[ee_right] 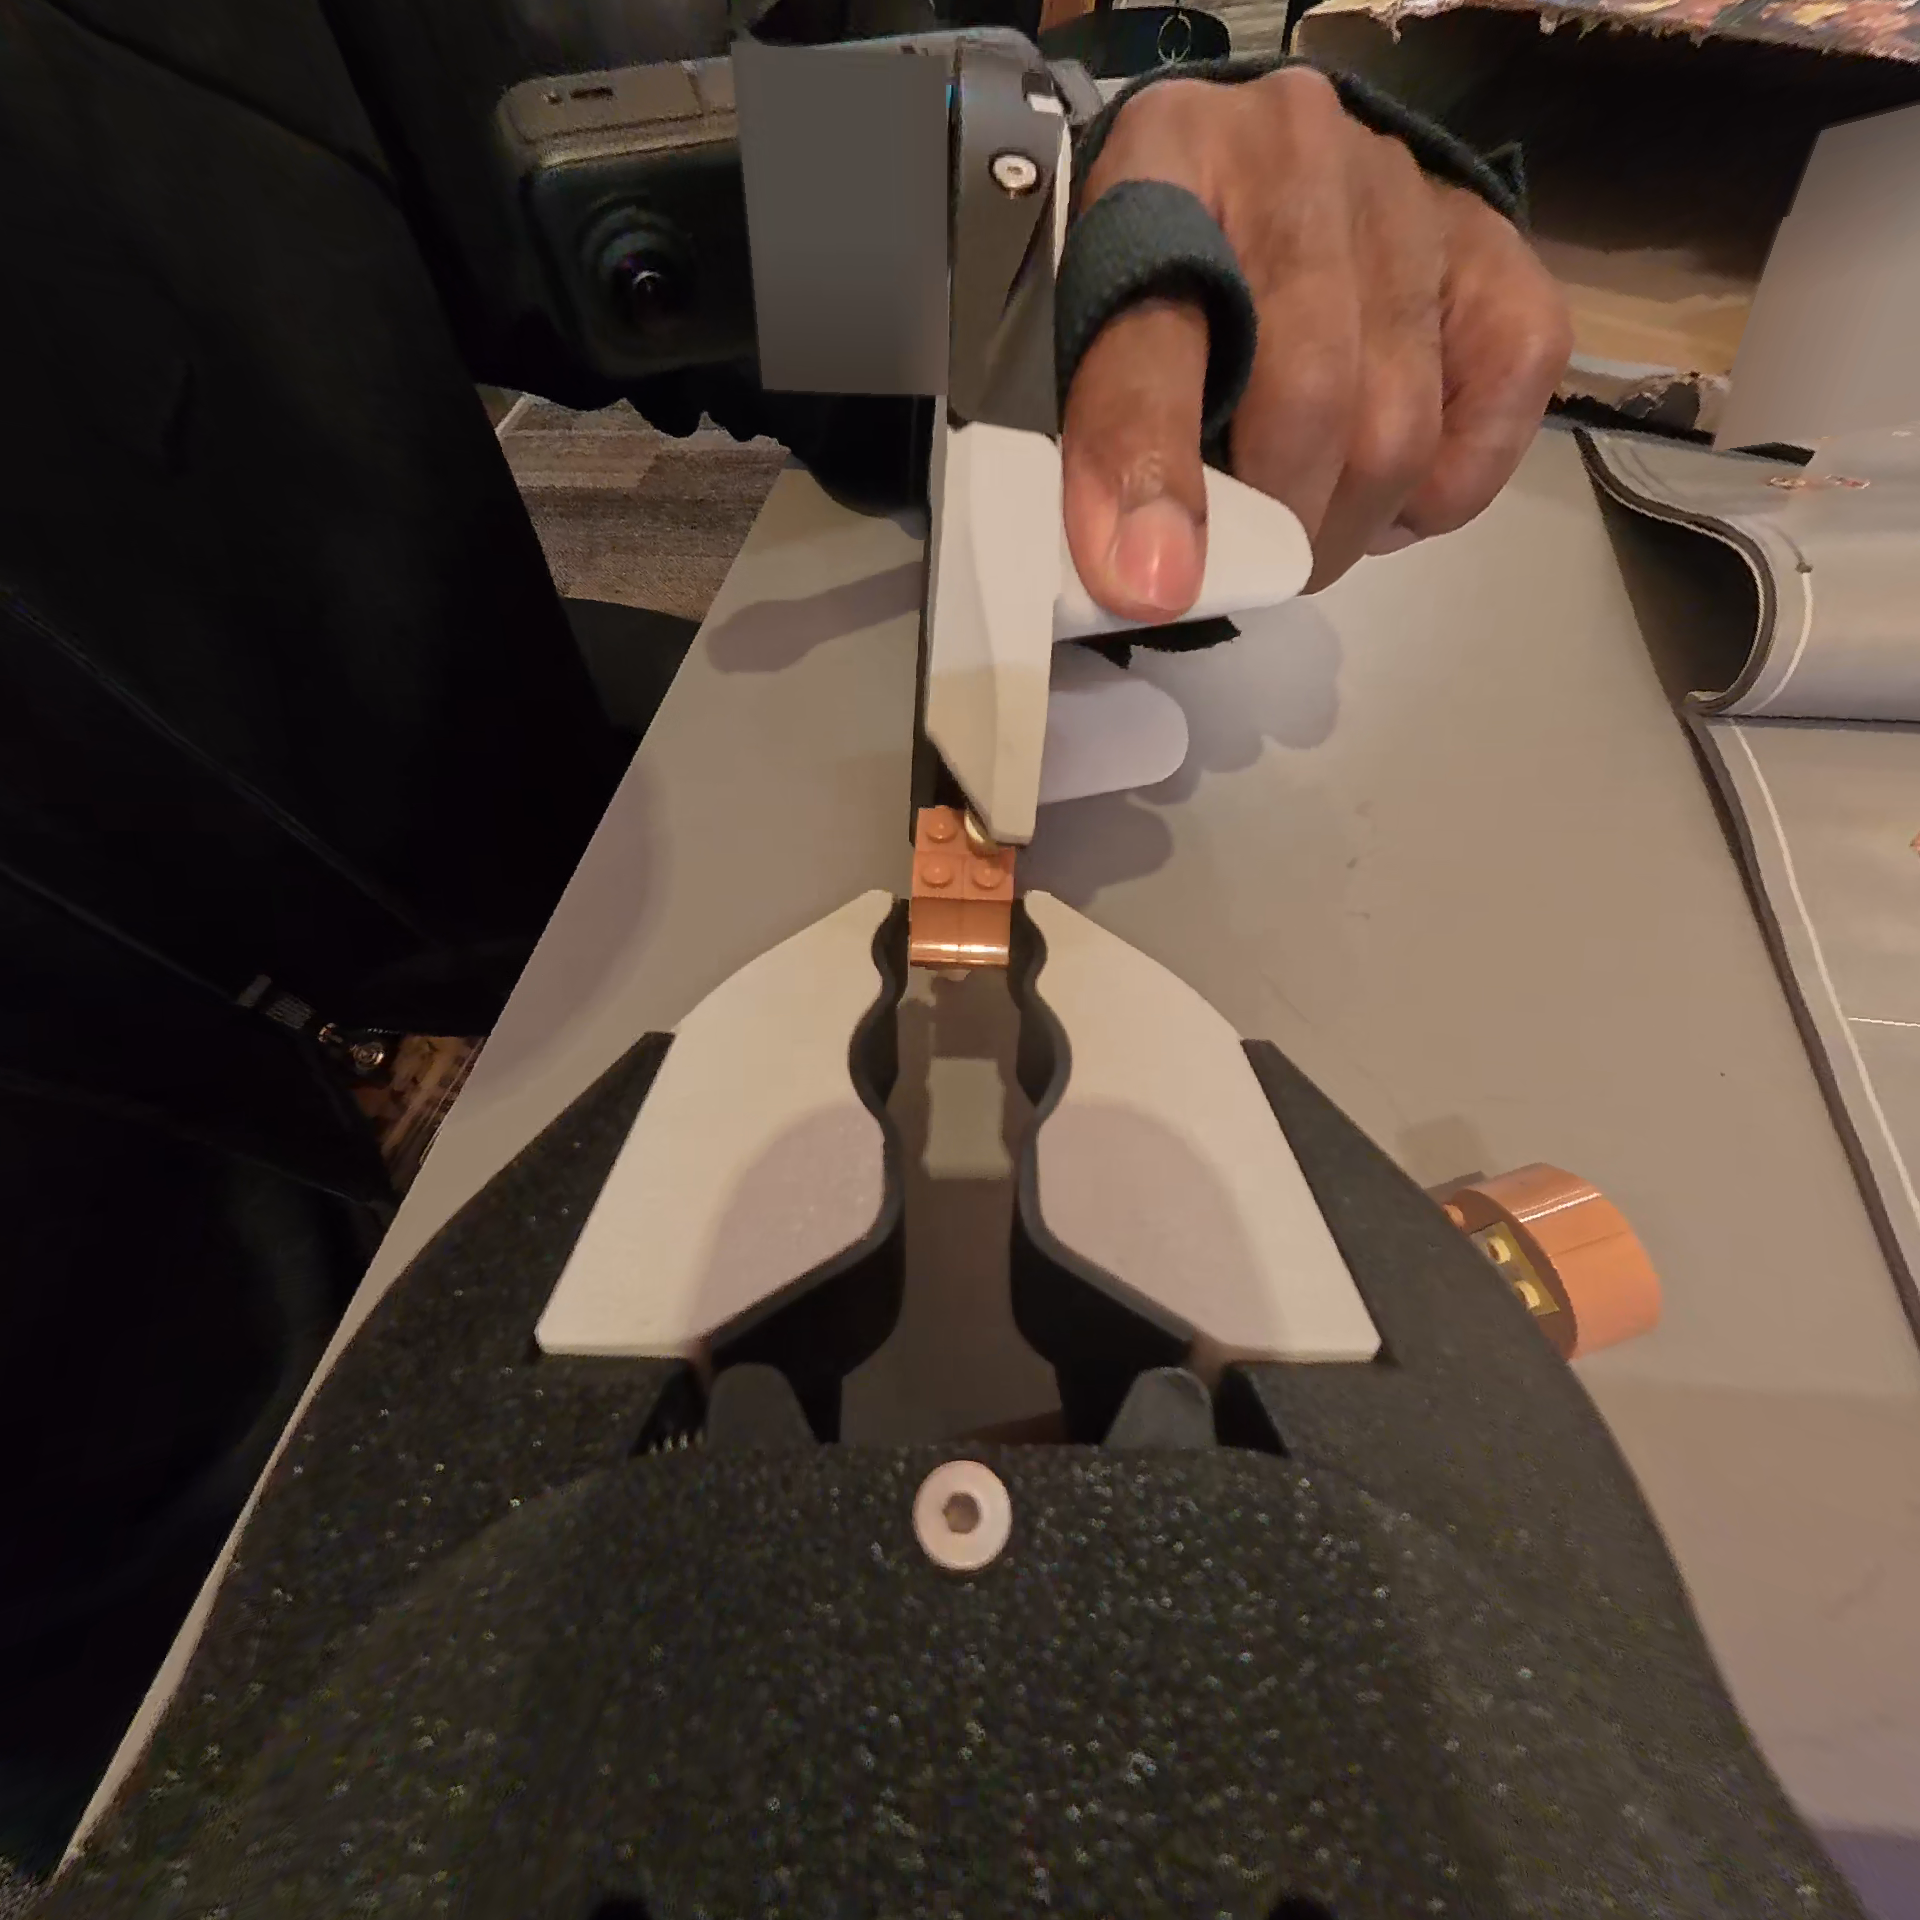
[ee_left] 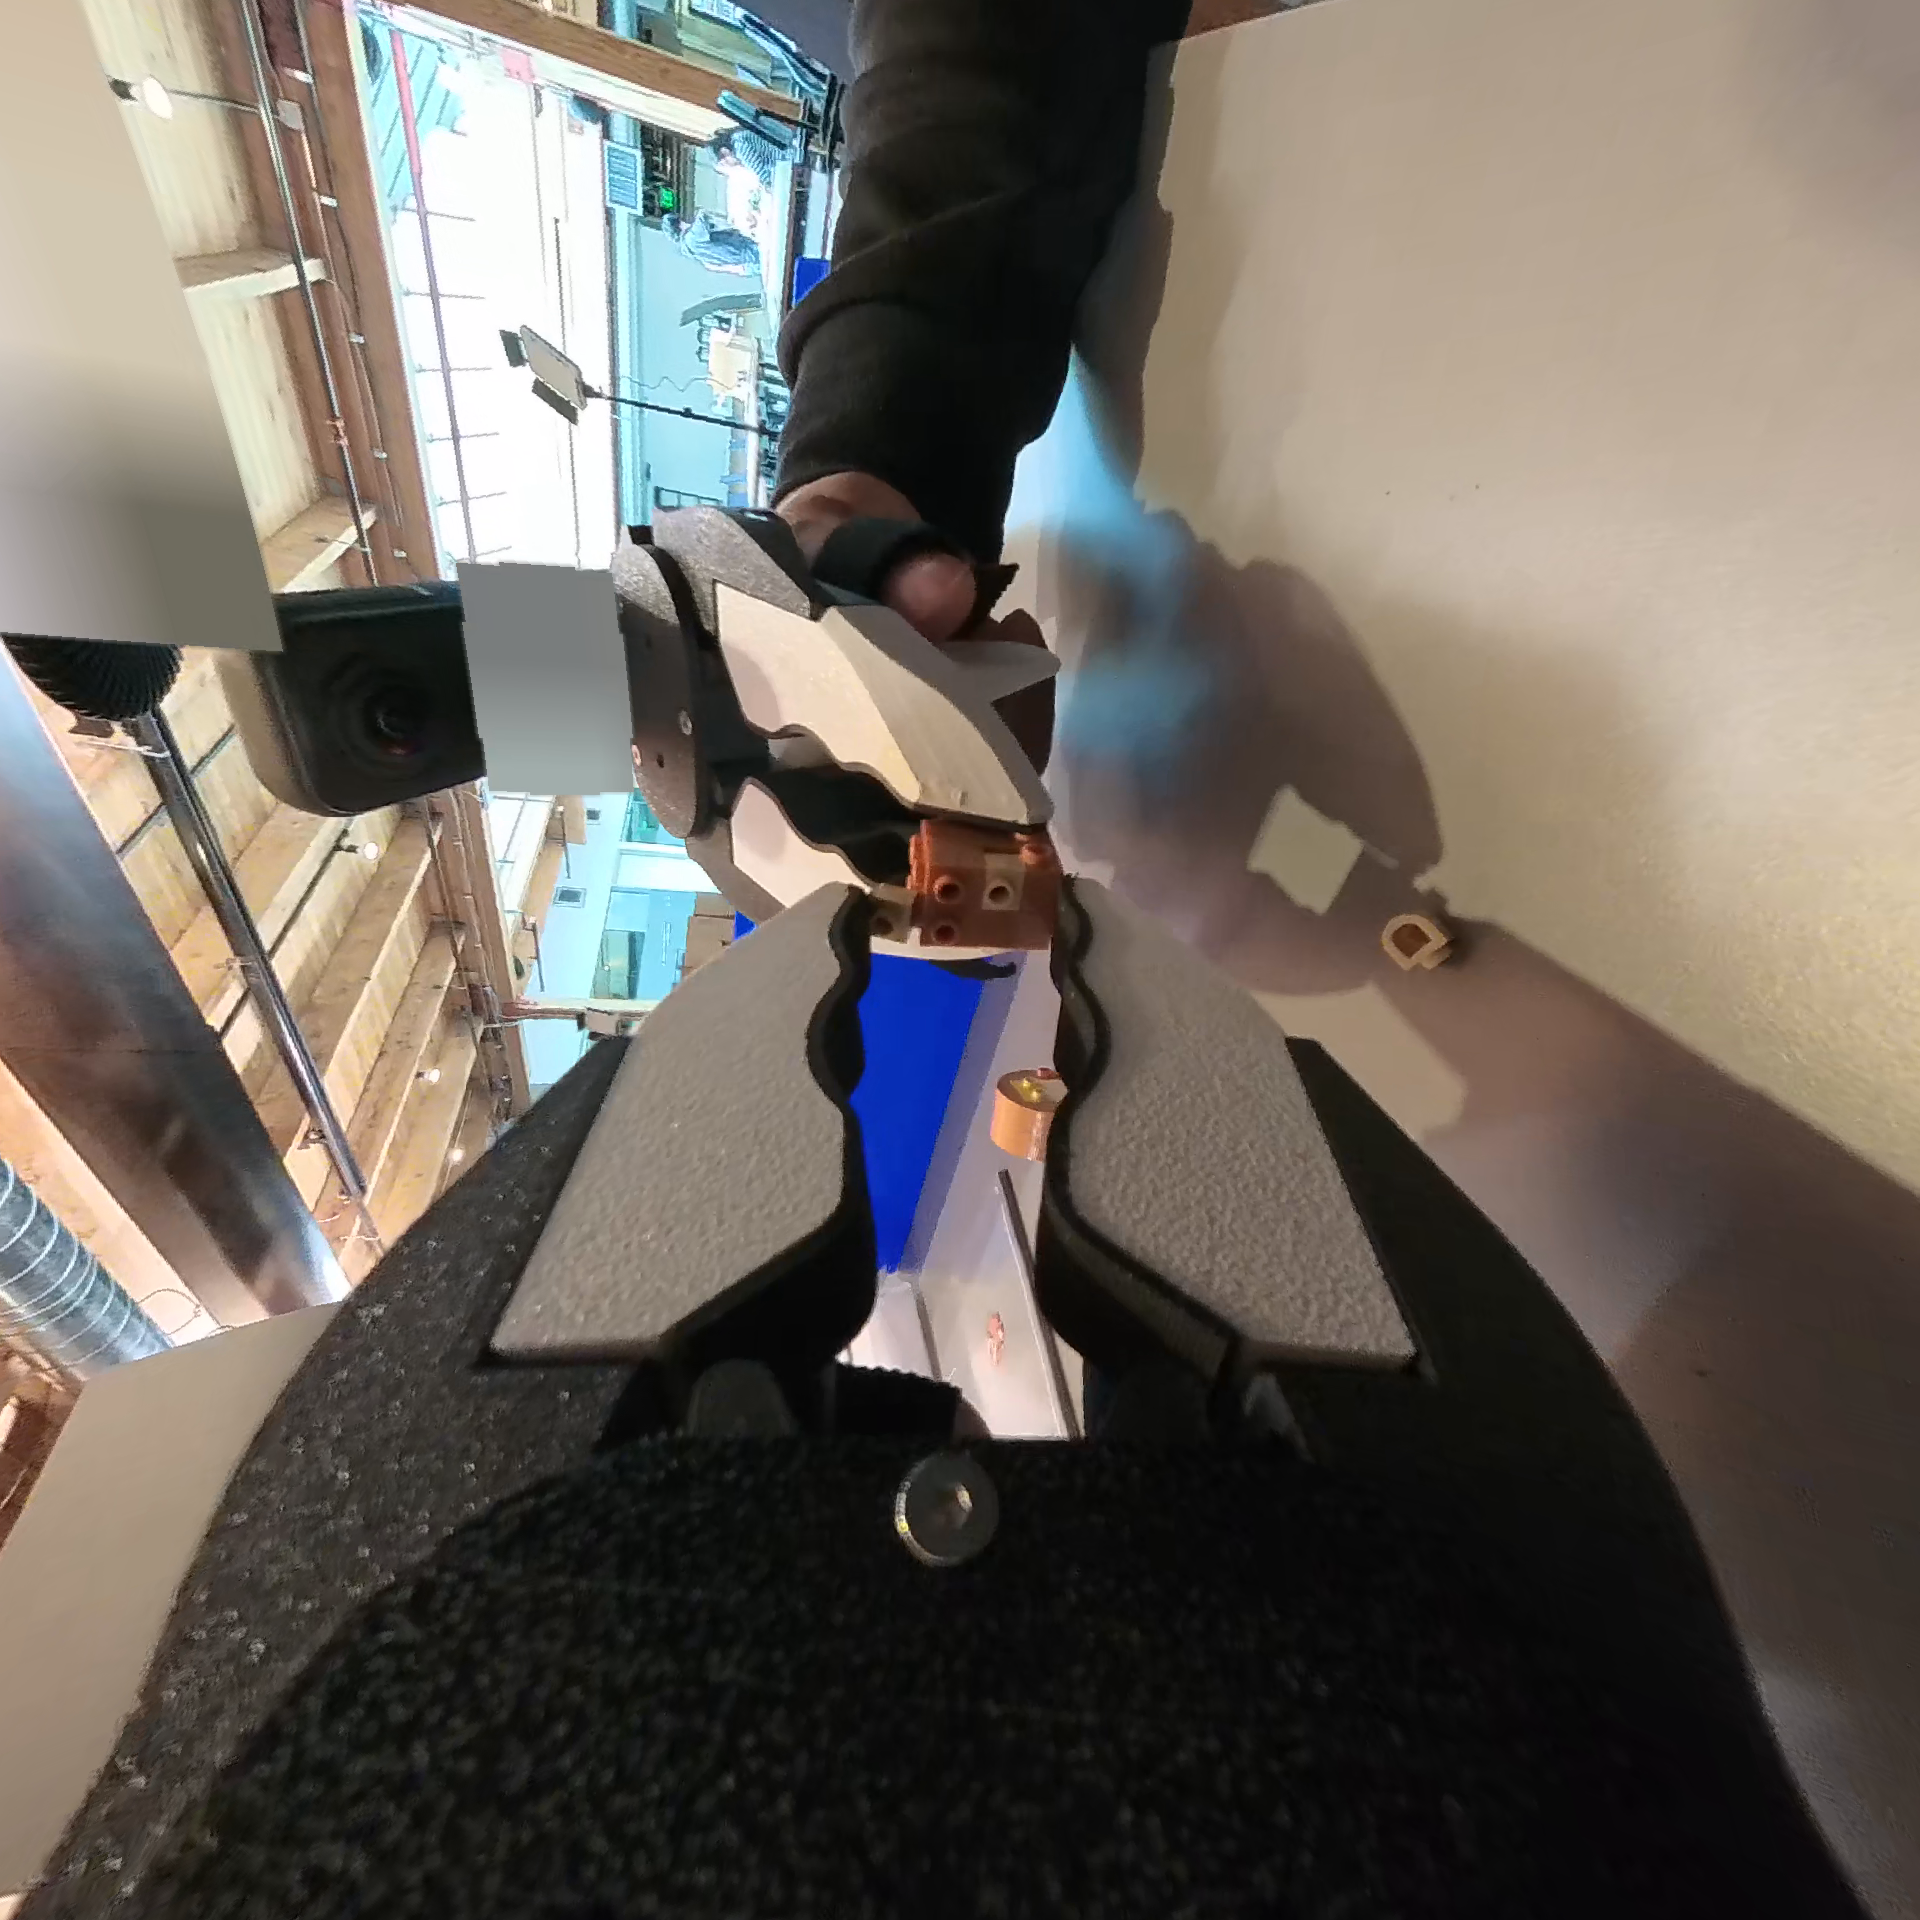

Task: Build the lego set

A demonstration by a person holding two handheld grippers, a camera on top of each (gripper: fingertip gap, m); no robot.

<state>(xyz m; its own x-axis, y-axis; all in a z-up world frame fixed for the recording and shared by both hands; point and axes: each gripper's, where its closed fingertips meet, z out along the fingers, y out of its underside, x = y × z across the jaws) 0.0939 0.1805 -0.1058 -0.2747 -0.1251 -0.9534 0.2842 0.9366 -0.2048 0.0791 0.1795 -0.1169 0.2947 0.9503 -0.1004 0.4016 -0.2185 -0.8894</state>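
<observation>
A small brown brick assembly [ee_left: 977, 894] with tan and dark red parts is held in the air between both grippers. My left gripper [ee_left: 961, 904] is shut on it: one pad touches a tan piece, the other the brown side. My right gripper [ee_right: 958, 909] is shut on the smooth brown end of the same assembly [ee_right: 961, 914]. In the right wrist view the left gripper [ee_right: 975, 816] comes from above, edge-on, over the studded far end, next to a small gold round piece [ee_right: 982, 823]. In the left wrist view the right gripper [ee_left: 951, 847] comes from above, held by a hand.
A grey table [ee_right: 1351, 935] lies below. A brown round brick assembly [ee_right: 1548, 1268] lies on it at the right; it also shows in the left wrist view [ee_left: 1023, 1117]. A tan arch piece [ee_left: 1415, 940] lies apart. A grey mat [ee_right: 1818, 831] covers the right side. A person in dark clothing [ee_right: 260, 623] stands left. The grippers are tip to tip, or close to it.
</observation>
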